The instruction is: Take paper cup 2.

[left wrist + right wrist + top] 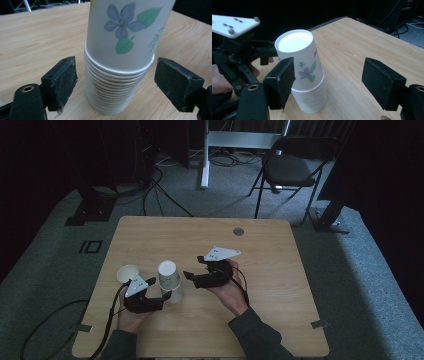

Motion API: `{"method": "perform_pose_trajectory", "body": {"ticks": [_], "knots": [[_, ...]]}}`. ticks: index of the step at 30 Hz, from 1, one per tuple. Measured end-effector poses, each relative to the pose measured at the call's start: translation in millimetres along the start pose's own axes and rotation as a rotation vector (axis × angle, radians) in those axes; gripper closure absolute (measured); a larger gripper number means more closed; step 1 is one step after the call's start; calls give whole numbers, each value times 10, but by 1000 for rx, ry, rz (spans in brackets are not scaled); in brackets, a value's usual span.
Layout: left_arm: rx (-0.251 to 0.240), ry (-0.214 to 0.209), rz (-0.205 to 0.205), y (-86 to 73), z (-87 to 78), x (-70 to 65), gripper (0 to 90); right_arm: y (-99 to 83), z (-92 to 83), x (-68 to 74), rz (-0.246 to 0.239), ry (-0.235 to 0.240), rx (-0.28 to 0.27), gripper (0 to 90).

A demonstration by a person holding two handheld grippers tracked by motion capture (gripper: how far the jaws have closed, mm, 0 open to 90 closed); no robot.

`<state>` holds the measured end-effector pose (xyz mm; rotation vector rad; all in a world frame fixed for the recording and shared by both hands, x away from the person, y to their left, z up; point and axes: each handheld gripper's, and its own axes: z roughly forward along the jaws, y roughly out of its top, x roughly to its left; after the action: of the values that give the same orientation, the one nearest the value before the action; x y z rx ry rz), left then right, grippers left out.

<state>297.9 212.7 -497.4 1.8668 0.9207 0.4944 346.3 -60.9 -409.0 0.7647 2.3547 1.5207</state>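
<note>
A stack of upside-down paper cups (170, 281) with a blue flower print stands left of the table's middle. In the left gripper view the stack (120, 50) sits between the two black pads (62, 80), with a gap on each side and nothing pressing on it. My left gripper (160, 289) is open around the lower rims of the stack. My right gripper (194, 266) hovers just right of the stack, open and holding nothing. In the right gripper view the stack (304, 67) shows partly behind my left-hand jaw, a little ahead of the right gripper (333, 80).
A single white cup (127, 272) stands on the wooden table (260, 250), left of the stack, close to my left hand. A round cable hole (238, 231) is near the table's far edge. A black folding chair (292, 167) stands on the floor beyond the table.
</note>
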Motion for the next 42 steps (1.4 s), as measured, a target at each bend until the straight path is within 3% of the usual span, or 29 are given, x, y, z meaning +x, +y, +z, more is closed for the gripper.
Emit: {"method": "perform_pose_trajectory", "body": {"ticks": [15,42], "knots": [[17,-6,32,-9,78,-45,199,58,150,68,-5,25,0,262],[8,1,27,-17,91,-33,244,143,470,275,-66,63,20,266]]}}
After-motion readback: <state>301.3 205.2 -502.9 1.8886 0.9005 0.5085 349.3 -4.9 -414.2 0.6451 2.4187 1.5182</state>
